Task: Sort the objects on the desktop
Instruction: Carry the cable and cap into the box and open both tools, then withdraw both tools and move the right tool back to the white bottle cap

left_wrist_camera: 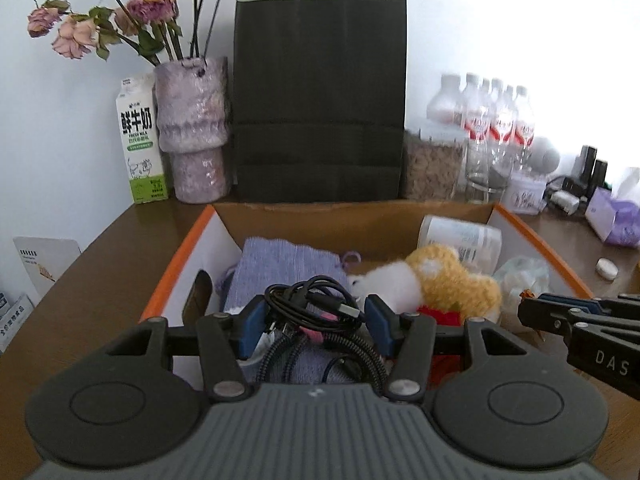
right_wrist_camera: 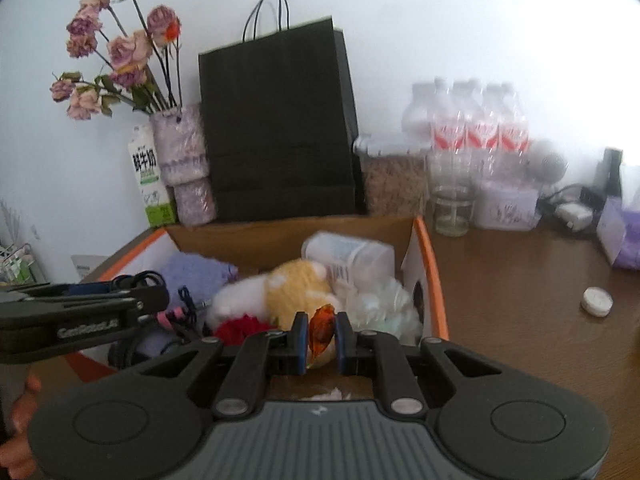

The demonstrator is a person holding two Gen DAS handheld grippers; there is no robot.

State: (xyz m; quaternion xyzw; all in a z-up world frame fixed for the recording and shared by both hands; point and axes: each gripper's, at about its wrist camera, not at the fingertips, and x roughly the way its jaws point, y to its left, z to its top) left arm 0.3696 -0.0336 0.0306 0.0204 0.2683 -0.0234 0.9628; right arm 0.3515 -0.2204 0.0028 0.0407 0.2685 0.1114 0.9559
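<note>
Item: left gripper (left_wrist_camera: 316,322), blue pads pinching a coiled bundle of black cables (left_wrist_camera: 310,304), held above the near part of the box.
Item: right gripper (right_wrist_camera: 323,334), pads pressed in on a small orange translucent piece (right_wrist_camera: 322,330), near the box's near right corner.
Item: cardboard box (left_wrist_camera: 176,264), orange-edged, open, on the brown desk (right_wrist_camera: 520,320) toward its back edge. Contents: lilac knitted cloth (left_wrist_camera: 288,268) on the left; yellow-and-white plush toy (left_wrist_camera: 436,280) in the middle; white bottle (left_wrist_camera: 460,240) lying at the far right; more cables beneath the left gripper.
Item: small white cap (right_wrist_camera: 597,301), on the desk right of the box.
Item: black paper bag (left_wrist_camera: 320,100), upright behind the box, at the desk's back edge.
</note>
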